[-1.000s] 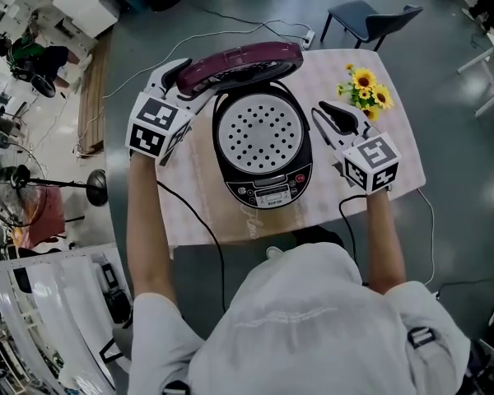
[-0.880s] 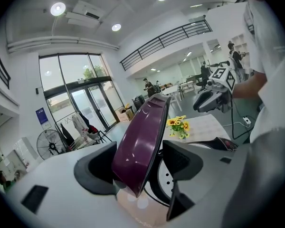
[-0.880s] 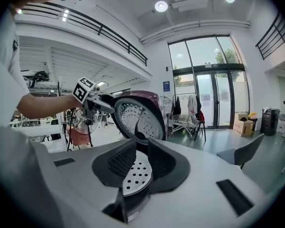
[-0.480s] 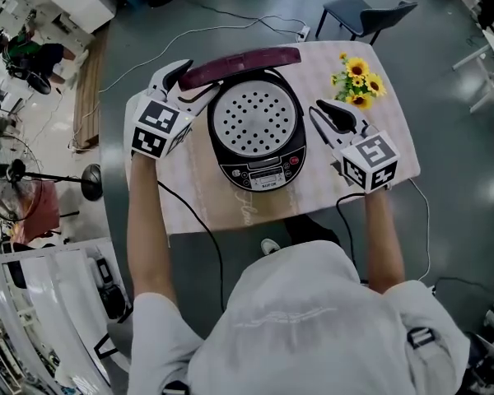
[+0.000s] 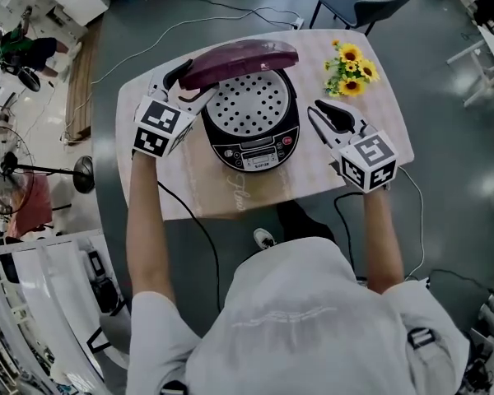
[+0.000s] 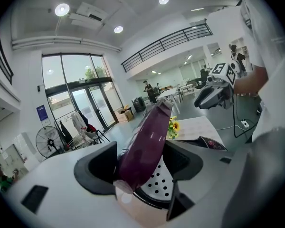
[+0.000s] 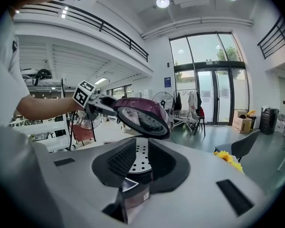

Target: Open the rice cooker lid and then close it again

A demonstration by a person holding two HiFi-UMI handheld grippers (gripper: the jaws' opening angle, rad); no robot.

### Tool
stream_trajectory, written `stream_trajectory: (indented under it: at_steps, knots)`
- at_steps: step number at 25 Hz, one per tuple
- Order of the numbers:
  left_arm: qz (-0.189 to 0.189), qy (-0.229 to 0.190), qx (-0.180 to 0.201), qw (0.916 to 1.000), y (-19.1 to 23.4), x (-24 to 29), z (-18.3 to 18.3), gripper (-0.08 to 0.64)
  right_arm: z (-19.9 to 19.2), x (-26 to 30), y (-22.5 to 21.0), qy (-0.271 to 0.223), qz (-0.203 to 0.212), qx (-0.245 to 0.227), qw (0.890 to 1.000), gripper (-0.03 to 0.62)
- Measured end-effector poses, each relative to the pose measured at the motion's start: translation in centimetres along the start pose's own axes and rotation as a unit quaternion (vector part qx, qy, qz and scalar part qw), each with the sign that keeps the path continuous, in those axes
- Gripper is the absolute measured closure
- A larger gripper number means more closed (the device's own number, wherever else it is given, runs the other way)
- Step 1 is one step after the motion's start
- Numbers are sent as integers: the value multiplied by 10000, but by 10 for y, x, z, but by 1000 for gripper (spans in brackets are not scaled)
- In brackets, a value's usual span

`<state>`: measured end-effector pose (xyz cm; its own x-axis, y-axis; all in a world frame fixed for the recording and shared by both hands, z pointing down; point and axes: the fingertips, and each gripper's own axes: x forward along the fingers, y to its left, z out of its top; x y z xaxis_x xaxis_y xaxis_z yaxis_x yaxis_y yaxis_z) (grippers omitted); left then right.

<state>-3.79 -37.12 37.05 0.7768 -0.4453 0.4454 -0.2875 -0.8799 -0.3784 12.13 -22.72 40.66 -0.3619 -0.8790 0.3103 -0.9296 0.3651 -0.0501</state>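
Observation:
The black rice cooker [image 5: 251, 130] stands mid-table, its perforated inner plate [image 5: 247, 101] showing. Its purple lid [image 5: 239, 58] hangs half lowered over the pot's back. My left gripper [image 5: 184, 83] grips the lid's left edge; in the left gripper view the lid [image 6: 147, 137] fills the gap between the wide-set jaws of my left gripper [image 6: 141, 164]. My right gripper [image 5: 329, 118] hovers right of the cooker, slightly open and holding nothing. In the right gripper view the right gripper [image 7: 141, 163] points at the cooker [image 7: 133, 194], with the lid [image 7: 142, 115] and the left gripper [image 7: 97, 101] beyond.
A bunch of sunflowers [image 5: 346, 68] stands at the table's [image 5: 189, 192] far right corner, close behind the right gripper. A dark chair [image 5: 358, 6] sits beyond the table. Cables trail across the floor on both sides.
The lid has tipped down from nearly upright toward the pot, carried by the left gripper. The right gripper has stayed beside the cooker.

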Motion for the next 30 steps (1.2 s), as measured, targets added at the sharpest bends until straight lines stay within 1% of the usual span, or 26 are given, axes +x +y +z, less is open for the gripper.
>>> stream_trajectory:
  at_steps: [4,11,17,22,30]
  knots:
    - [28,86,50,9999,-13,-3,-7,255,-6,-8,8,87,52,-33,9999,497]
    - [76,310,281,9991,-36,-4,-22,245,-14,-19,20,189,122,-84,9997,489]
    - [97,425,317,9985,-54,-6,-36,229,-25,-27,31,263,177,-91,9995,480]
    - [11,566,507,9971,-73,-6,-49,212,-36,-28,39,326,230,-67,9992,476]
    - [-74,652,513,9965,-84,-5,-58,210,-47,-22,50,397,306,8,9987,474]
